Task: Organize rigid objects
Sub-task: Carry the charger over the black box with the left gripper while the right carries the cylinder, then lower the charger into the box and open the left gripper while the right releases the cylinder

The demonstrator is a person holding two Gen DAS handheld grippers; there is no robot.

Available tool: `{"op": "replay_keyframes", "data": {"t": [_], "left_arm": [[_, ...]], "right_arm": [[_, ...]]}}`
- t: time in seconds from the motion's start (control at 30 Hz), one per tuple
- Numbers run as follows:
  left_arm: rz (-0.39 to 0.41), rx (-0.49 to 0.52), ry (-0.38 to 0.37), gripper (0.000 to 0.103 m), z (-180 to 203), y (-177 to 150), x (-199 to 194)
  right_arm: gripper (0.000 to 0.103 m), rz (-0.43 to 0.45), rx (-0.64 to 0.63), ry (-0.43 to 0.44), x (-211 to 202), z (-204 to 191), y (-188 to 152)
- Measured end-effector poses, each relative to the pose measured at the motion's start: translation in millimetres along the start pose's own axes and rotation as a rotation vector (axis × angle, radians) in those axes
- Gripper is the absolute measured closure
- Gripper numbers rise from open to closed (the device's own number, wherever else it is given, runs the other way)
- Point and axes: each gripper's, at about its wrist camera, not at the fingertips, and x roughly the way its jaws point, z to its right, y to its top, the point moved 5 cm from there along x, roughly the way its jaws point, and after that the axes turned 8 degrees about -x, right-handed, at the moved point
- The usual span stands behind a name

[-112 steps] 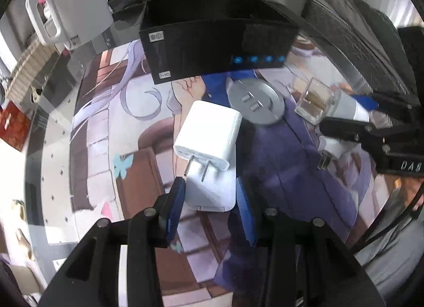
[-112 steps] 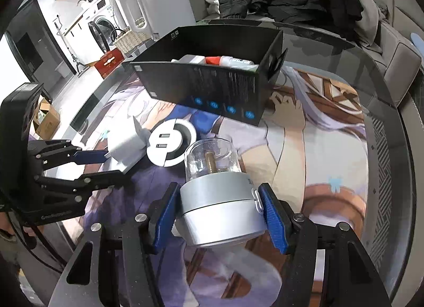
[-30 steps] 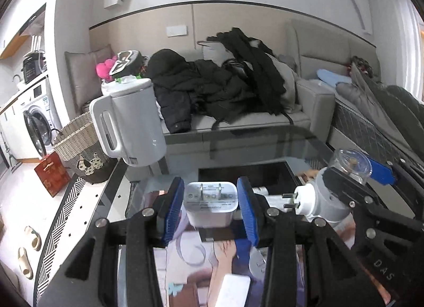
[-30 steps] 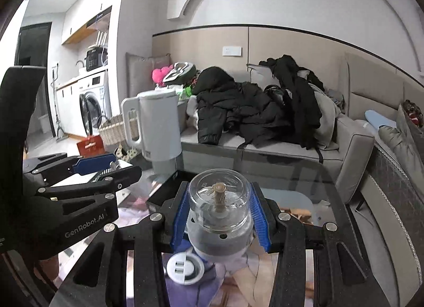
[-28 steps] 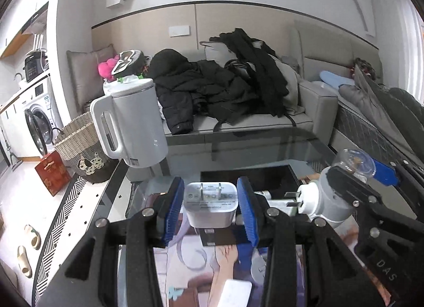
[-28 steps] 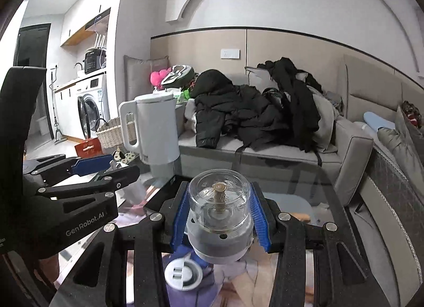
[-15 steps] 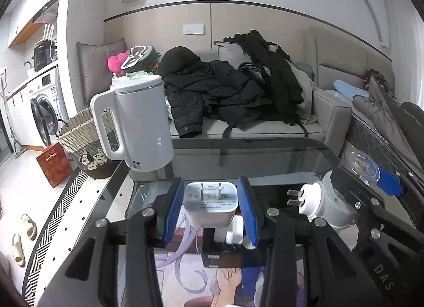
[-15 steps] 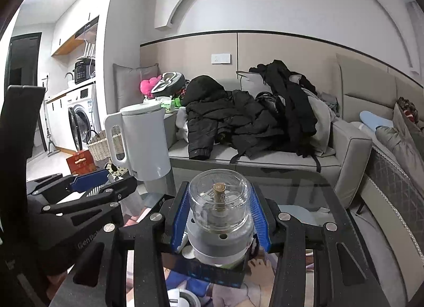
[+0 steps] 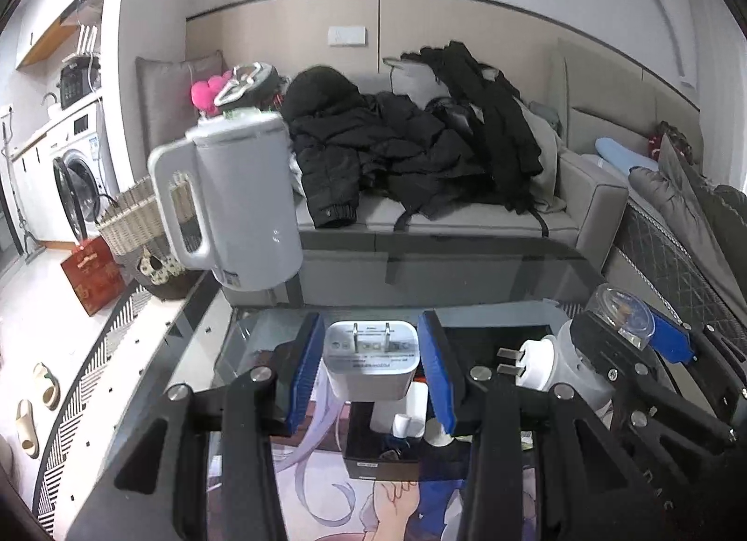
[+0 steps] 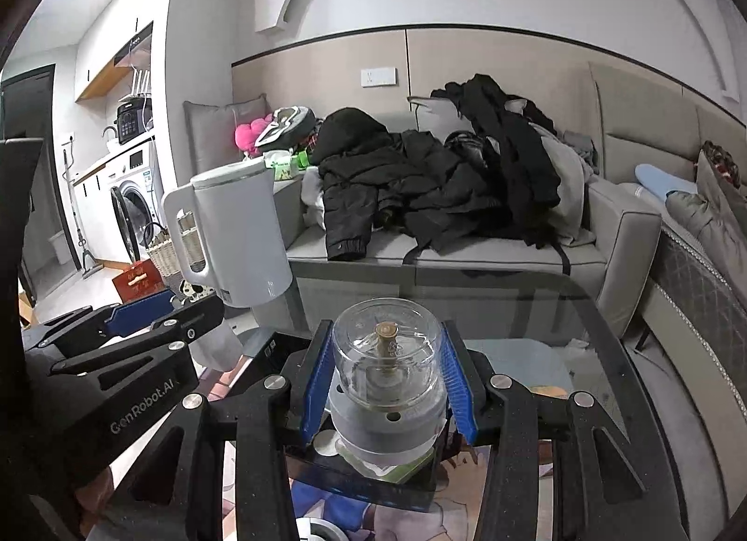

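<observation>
A white electric kettle (image 9: 243,200) stands on the glass table (image 9: 467,279) at the far left corner, well apart from both grippers. A wicker basket (image 9: 135,218) sits on the floor behind it.

The left gripper (image 9: 371,366) is raised above the table. Its blue pads (image 9: 306,368) press on both sides of a white charger (image 9: 371,366), so the jaws are narrowly parted and clamped on it. The charger's two metal prongs face away from the camera, toward the sofa (image 9: 467,214). Directly below the charger lies an open black box (image 9: 383,457); small white items are visible inside it, but they cannot be identified.

To the right, the right gripper (image 10: 386,384) is likewise raised over the box (image 10: 364,471). Its blue pads (image 10: 317,389) grip a grey plug-in lamp (image 10: 386,382) at its body, with its clear dome pointing forward and a brass stem visible inside. In the left wrist view, the lamp (image 9: 574,354) shows plug pins facing the left gripper.

A pile of black clothing (image 10: 434,181) covers the sofa behind the table.
</observation>
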Motion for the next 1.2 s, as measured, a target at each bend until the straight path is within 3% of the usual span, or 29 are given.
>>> {"op": "replay_keyframes", "data": {"t": [0.33,0.67,0.8,1.2], "left_arm": [[-0.081,0.024,-0.005,0.063,8,-18,26],[-0.115,0.037,-0.032,0.063,14,-24,30],[-0.166,0.037,-0.031,0.063,12,-36,38],[-0.220,0.026,0.030,0.063,8,-57,32]], "right_arm": [[0.060,-0.100,-0.013,0.043,28,-9,-22],[0.060,-0.128,0.011,0.036,33,-2,-27],[0.060,-0.143,0.012,0.036,31,0,-27],[0.059,-0.208,0.016,0.066,39,-2,-41]]}}
